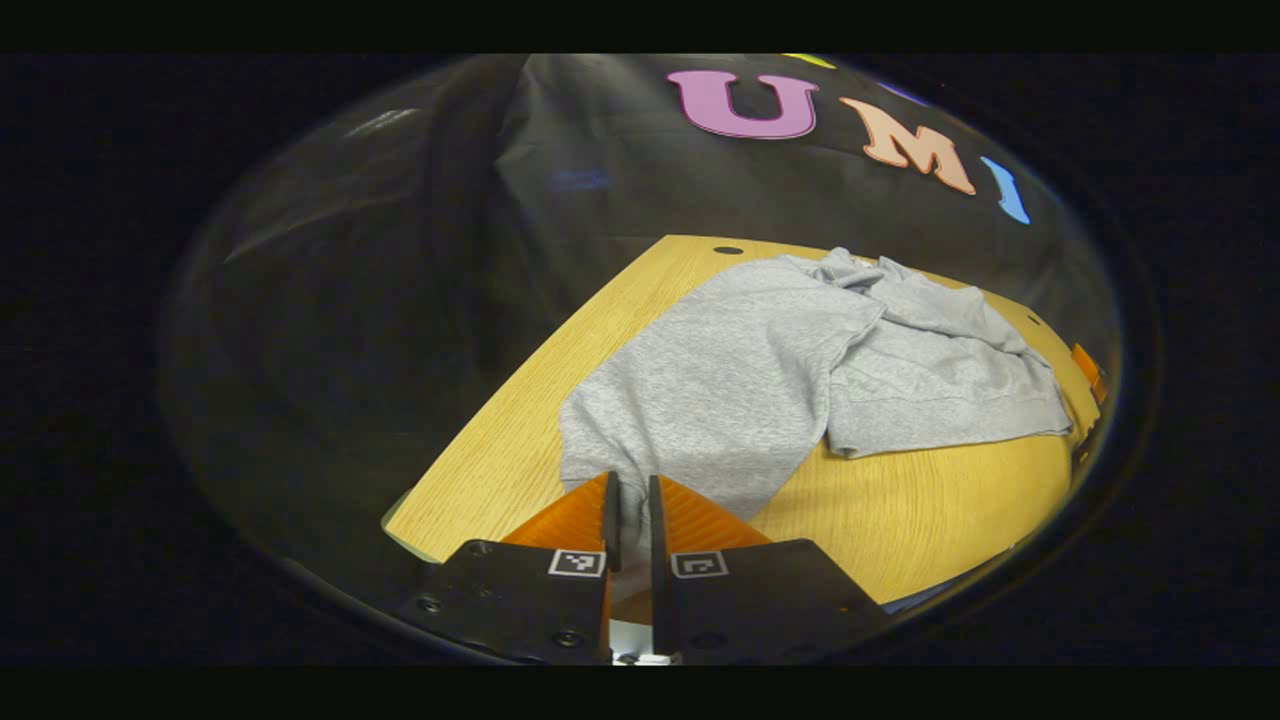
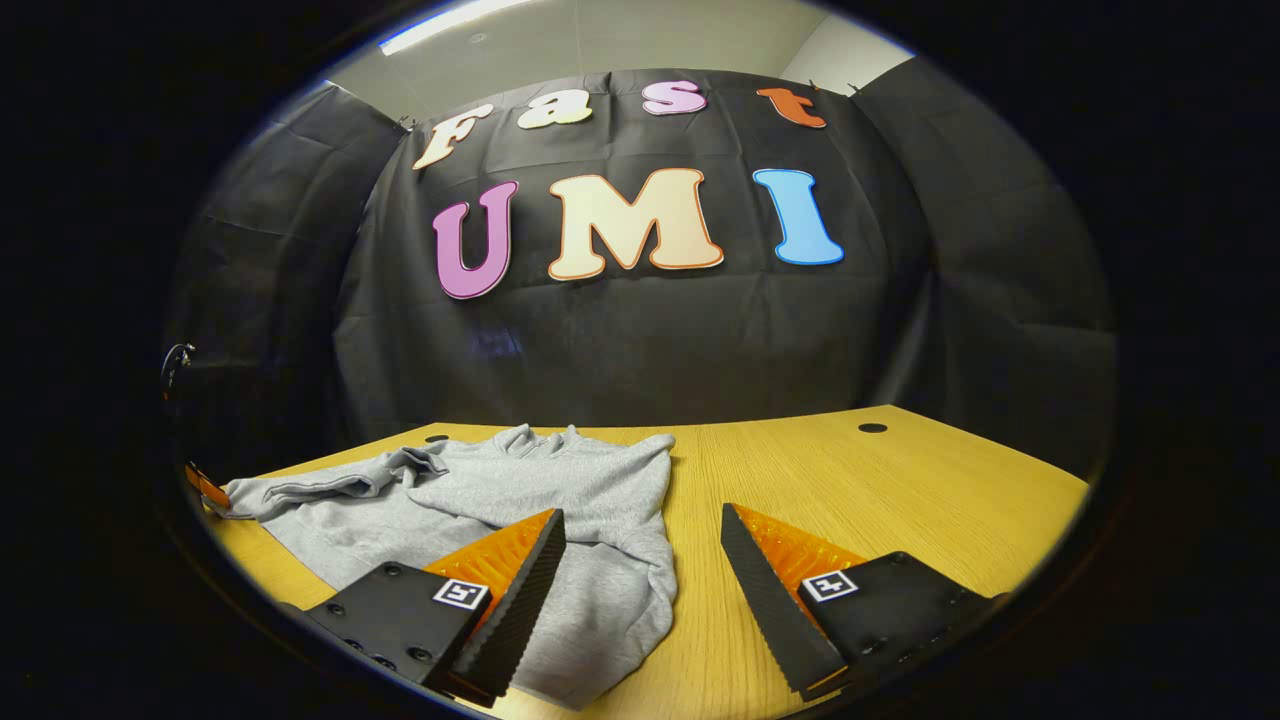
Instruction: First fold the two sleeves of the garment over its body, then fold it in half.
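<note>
Left gripper (image 1: 630, 510): jaws pressed nearly together, a thin gap left, the garment (image 1: 740, 390) showing at the tips; whether cloth is pinched, cannot tell. From these jaws the grey cloth runs up toward 1 o'clock across the table (image 1: 960, 510).

Right gripper (image 2: 640, 545): jaws spread wide, holding nothing. Garment's near hem lies under and just past the left-hand jaw, bulk off toward 10–11 o'clock; bare table between the tips and at 1 o'clock.

Garment: one sleeve (image 1: 930, 390) looks folded across the body, lying at 2 o'clock in the left gripper view; the far end is bunched. Whether the other sleeve is also in, cannot tell.

Judgement: sleeve stage, near its end, or the half-fold just starting. Next move calls for both grippers on a matching edge, the right one closing on the hem beside it, then carrying cloth over evenly without dragging the folded sleeve.
</note>
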The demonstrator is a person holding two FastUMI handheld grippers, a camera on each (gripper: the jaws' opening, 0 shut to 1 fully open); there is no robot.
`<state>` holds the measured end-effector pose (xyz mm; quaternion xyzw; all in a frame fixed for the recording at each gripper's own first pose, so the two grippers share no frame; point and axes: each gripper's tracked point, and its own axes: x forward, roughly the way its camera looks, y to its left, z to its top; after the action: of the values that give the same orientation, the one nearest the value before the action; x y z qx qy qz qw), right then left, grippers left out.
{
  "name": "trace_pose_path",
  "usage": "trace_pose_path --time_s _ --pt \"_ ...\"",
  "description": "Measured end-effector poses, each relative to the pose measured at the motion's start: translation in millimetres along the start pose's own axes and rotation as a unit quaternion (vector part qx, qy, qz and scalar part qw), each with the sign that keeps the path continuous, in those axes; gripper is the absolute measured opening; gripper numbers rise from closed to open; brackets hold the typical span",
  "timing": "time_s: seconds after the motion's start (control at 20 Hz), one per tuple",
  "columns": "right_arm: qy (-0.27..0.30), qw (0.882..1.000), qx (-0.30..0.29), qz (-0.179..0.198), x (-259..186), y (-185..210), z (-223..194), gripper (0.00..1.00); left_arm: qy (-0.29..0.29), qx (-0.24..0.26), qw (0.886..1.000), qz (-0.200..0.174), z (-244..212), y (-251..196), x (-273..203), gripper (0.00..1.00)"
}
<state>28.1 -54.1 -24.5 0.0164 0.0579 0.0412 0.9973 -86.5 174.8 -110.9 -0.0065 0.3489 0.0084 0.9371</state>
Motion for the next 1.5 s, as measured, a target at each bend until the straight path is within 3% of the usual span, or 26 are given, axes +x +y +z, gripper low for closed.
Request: trace_pose_path --time_s 0.1,0.25,0.75,1.1,1.5 --pt "0.0 1.0 0.0 0.001 -0.4 0.2 -0.1 0.97 -0.004 -0.005 1.0 0.001 1.4 -0.8 -0.4 0.11" --pt "-0.003 1.0 -0.003 0.002 -1.7 0.8 0.5 0.97 -0.008 -0.009 1.0 0.001 2.1 -0.6 -1.0 0.0" --pt "-0.015 1.0 -0.005 0.005 -3.6 2.5 4.9 0.97 -0.065 -0.022 0.997 -0.031 33.6 -17.6 -12.8 0.0" --pt "-0.023 1.0 -0.01 0.007 -5.5 3.3 7.1 0.97 -0.147 -0.012 0.984 -0.103 118.6 -74.5 -4.8 0.0" --pt "-0.041 0.999 -0.014 0.004 -9.6 3.3 12.7 0.97 -0.187 -0.008 0.959 -0.213 195.5 -183.7 24.7 0.0"
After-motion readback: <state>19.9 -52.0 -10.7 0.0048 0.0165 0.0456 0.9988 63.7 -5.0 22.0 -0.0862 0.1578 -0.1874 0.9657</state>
